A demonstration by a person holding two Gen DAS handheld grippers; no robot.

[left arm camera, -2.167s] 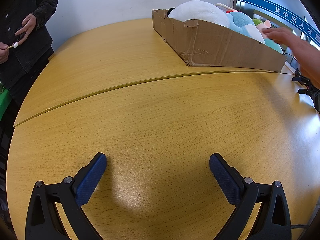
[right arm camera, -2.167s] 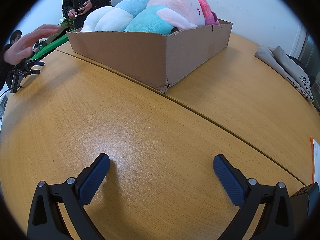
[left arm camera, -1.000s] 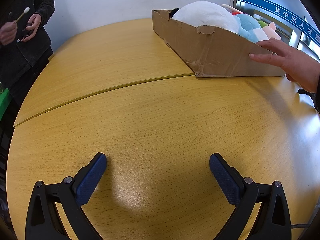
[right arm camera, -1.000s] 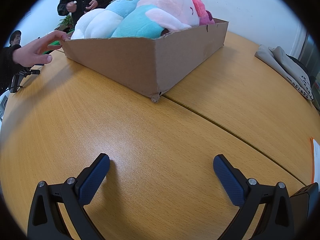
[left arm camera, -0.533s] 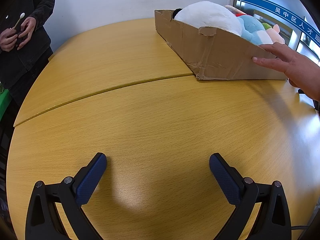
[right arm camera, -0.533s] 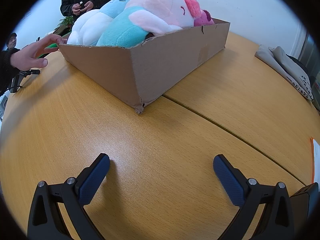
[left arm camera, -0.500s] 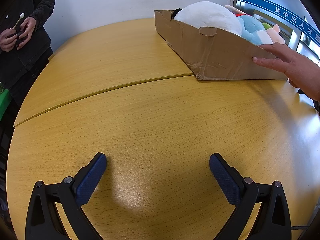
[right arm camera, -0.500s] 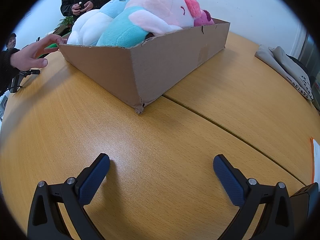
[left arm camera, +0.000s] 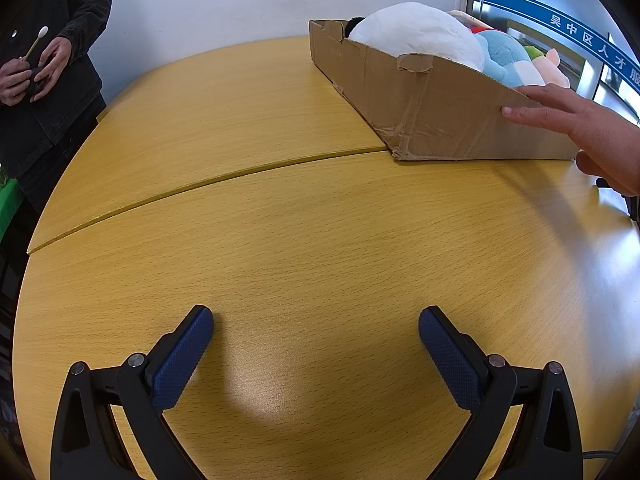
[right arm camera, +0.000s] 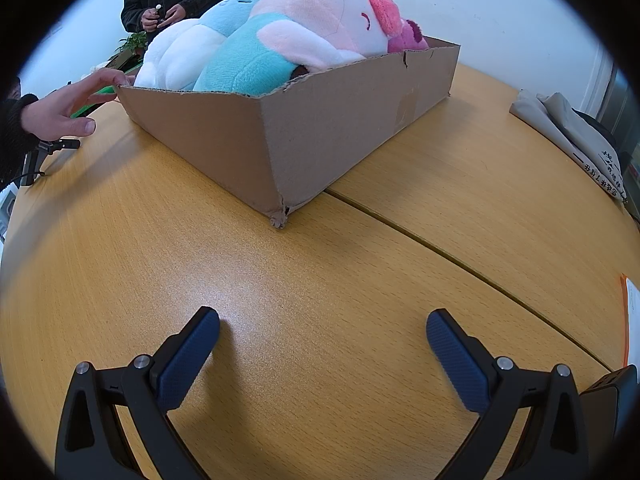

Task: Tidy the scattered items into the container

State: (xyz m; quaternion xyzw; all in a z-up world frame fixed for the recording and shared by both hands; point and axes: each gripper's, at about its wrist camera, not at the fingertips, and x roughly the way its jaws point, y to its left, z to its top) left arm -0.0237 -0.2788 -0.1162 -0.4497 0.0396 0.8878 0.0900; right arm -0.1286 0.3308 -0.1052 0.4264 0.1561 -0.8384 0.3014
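A shallow cardboard box (left arm camera: 404, 92) stands on the wooden table, at the far right in the left wrist view and at centre in the right wrist view (right arm camera: 320, 132). It holds plush toys: a white one (left arm camera: 416, 32), a blue one (right arm camera: 244, 60) and a pink one (right arm camera: 328, 20). A bare hand (left arm camera: 576, 124) touches the box's side; it also shows in the right wrist view (right arm camera: 68, 108). My left gripper (left arm camera: 316, 336) is open and empty over bare table. My right gripper (right arm camera: 322, 340) is open and empty, short of the box's near corner.
A person in a dark jacket (left arm camera: 44, 64) stands at the table's far left edge, holding a small stick. A seam (left arm camera: 208, 180) splits the tabletop. Folded grey cloth (right arm camera: 572, 136) lies at the right edge. A small black tripod (right arm camera: 40, 156) stands at the left.
The hand has pushed the box so that it turned and slid nearer to my right gripper, one corner now pointing at it. Neither gripper has moved.
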